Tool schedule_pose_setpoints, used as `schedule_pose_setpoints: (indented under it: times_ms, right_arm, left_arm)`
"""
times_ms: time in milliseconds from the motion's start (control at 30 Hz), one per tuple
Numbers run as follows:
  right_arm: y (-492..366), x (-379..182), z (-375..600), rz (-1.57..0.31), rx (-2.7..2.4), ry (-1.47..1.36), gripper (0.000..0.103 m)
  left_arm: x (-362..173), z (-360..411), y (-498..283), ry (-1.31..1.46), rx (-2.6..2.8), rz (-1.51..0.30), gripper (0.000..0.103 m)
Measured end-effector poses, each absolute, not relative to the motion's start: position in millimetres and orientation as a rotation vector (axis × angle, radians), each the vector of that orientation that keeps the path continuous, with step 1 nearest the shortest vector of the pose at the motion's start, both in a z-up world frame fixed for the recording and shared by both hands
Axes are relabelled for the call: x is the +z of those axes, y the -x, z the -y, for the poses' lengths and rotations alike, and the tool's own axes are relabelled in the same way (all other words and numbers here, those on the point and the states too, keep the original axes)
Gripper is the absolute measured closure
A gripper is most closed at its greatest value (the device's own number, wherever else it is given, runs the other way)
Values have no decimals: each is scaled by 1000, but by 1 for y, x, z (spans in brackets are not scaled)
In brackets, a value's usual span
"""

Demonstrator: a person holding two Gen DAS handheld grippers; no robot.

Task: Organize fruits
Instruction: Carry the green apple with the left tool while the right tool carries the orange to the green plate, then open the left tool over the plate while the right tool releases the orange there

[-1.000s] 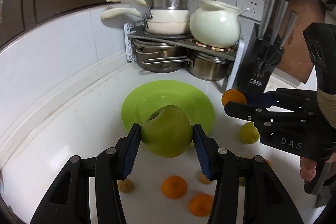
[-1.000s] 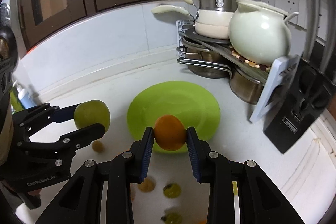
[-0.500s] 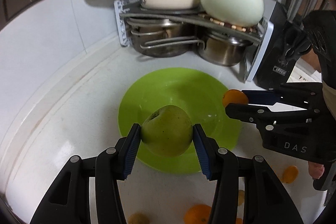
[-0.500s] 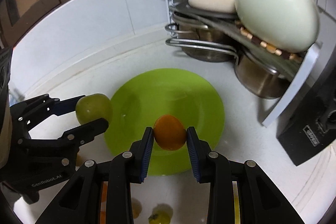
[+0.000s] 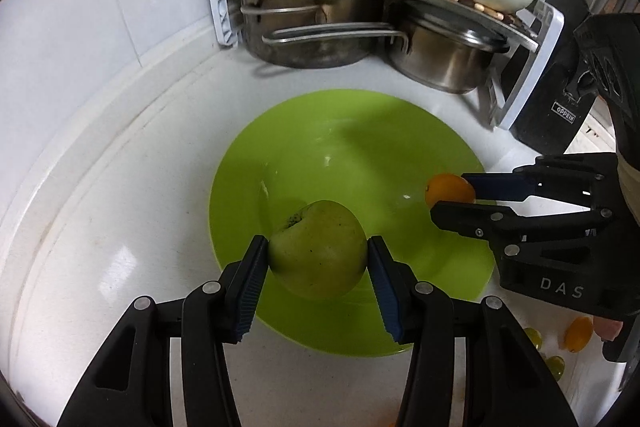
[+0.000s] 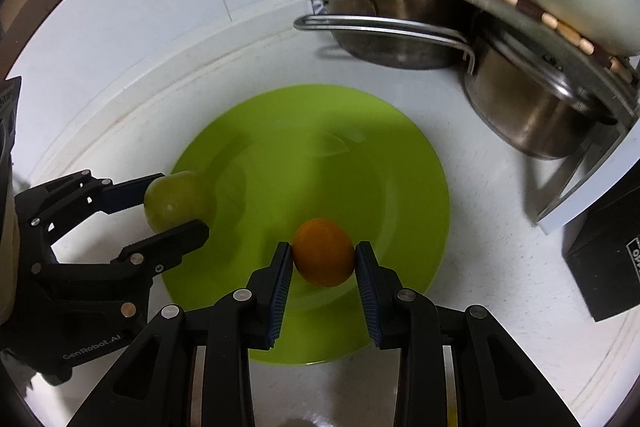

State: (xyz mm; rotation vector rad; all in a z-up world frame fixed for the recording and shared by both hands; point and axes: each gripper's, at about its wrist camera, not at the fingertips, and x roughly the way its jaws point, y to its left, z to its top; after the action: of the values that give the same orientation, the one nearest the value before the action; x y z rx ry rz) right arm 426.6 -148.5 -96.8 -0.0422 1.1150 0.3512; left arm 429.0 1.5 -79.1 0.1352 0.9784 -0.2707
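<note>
- Green plate [image 5: 400, 131] on the white desk [image 5: 120, 227] lies bare beneath both claws; no fruit rests on it yet
- Left claw [image 5: 318, 255] clamps a green apple [image 5: 318, 251] above the plate's near part
- Right claw [image 6: 324, 259] grips an orange [image 6: 324, 251] narrowly, also over the plate
- Judged status: both fruits carried, neither released
- Loose small fruits [image 5: 576, 335] remain on the desk behind the right claw, still to be gathered
</note>
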Motion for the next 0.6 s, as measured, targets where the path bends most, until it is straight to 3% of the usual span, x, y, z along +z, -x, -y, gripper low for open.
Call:
schedule_pose_setpoints:
  times_ms: [467,600]
  right_arm:
    - [-430,-111,151,-1141,341,43,69]
    - [-430,-110,152,-1136,347,30,67]
  left_arm:
    - [-87,1,-435,-144,-274,-995,53]
    - [-79,0,-430,-152,-265,-952,45]
